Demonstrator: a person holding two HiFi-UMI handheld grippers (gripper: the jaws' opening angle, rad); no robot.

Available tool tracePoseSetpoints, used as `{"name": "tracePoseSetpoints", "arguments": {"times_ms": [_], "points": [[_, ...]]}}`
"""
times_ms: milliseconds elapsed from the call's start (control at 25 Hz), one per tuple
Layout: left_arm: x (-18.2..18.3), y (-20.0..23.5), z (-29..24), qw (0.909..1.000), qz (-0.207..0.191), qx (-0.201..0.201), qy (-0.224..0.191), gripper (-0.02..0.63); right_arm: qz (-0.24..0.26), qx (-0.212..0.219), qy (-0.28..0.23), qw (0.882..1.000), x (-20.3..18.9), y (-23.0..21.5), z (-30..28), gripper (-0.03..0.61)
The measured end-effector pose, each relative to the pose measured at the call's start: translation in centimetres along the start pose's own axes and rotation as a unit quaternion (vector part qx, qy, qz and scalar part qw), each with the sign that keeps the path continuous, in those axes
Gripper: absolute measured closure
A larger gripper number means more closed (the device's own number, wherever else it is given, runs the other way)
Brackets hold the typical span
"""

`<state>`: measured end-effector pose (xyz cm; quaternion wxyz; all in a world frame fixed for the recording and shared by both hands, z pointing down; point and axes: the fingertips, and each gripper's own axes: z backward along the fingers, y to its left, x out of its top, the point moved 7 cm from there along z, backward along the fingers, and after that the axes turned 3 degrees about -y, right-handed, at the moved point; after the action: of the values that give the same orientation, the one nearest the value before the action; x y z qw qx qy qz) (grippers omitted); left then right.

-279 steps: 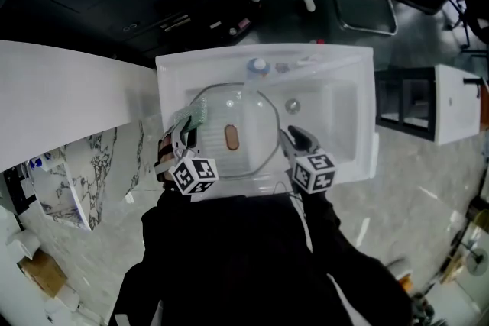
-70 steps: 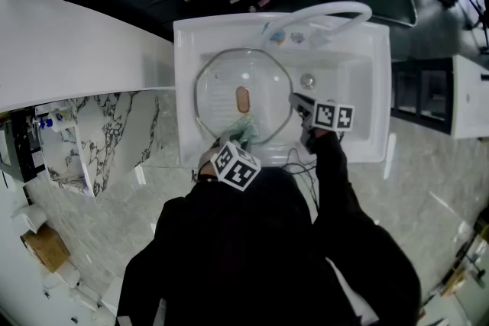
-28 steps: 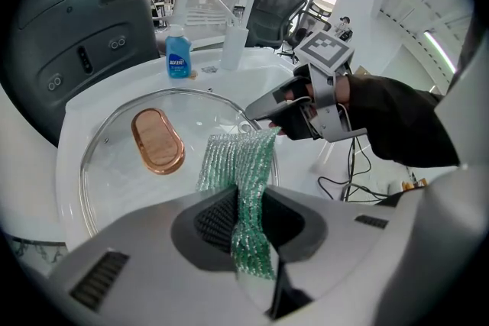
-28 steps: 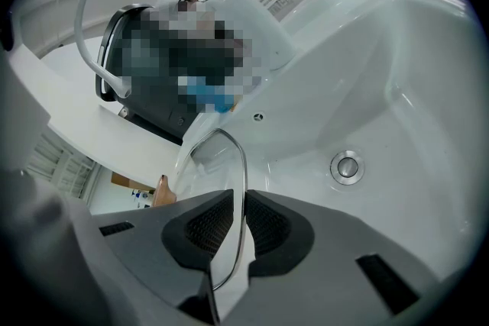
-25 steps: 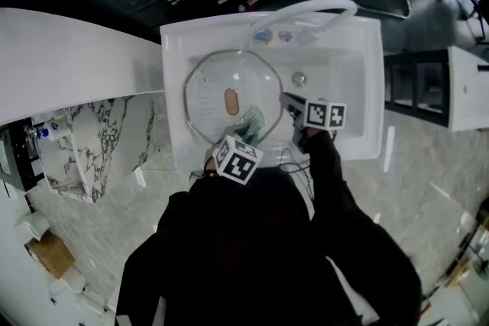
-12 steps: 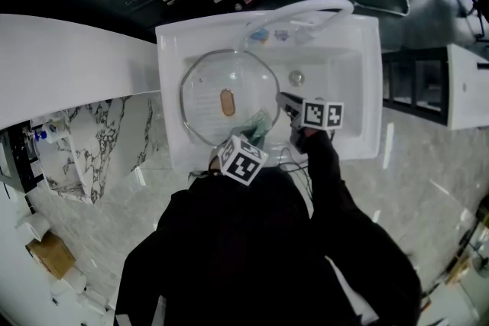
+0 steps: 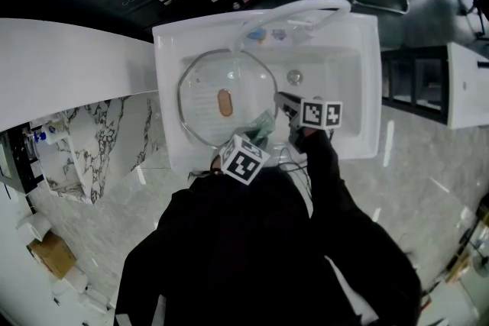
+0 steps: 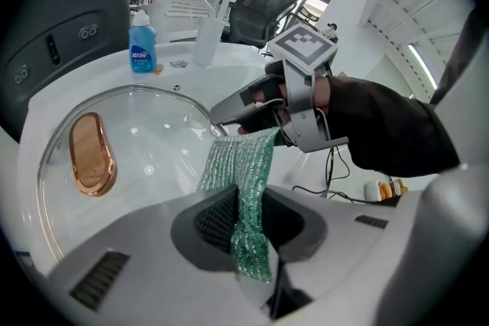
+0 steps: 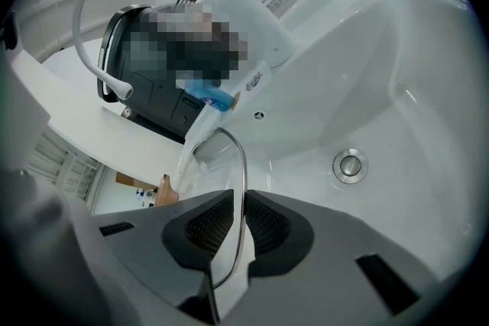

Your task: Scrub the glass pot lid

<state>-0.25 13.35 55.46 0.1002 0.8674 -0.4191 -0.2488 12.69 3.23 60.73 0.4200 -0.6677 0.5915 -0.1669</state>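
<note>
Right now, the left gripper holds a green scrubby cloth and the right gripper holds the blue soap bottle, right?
Not quite. The right gripper isn't on the blue soap bottle; its jaws are shut on the rim of the glass pot lid, as the right gripper view shows. The bottle stands apart from both grippers. The left gripper does hold the green scrubby cloth.

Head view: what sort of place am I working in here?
Probably a sink station in an office or lab, not a home kitchen: white sink with arched faucet, blue soap bottle, office chair just behind.
</note>
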Motion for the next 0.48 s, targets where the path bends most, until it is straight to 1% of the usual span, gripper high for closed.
{"name": "tracePoseSetpoints", "arguments": {"times_ms": [120, 240, 480], "points": [[0.3, -0.6, 0.4, 0.9999, -0.013, -0.010, -0.004, 0.546, -0.002, 0.000, 0.001, 1.000, 0.0, 0.0, 0.1, 0.528], [0.9, -1.0, 1.5, 0.9994, -0.032, -0.001, -0.007, 0.548, -0.005, 0.003, 0.002, 1.000, 0.1, 0.0, 0.1, 0.529], [2.0, -0.5, 3.9, 0.9991, -0.025, 0.012, -0.032, 0.549, -0.007, 0.004, 0.000, 1.000, 0.0, 0.0, 0.1, 0.531]]}}
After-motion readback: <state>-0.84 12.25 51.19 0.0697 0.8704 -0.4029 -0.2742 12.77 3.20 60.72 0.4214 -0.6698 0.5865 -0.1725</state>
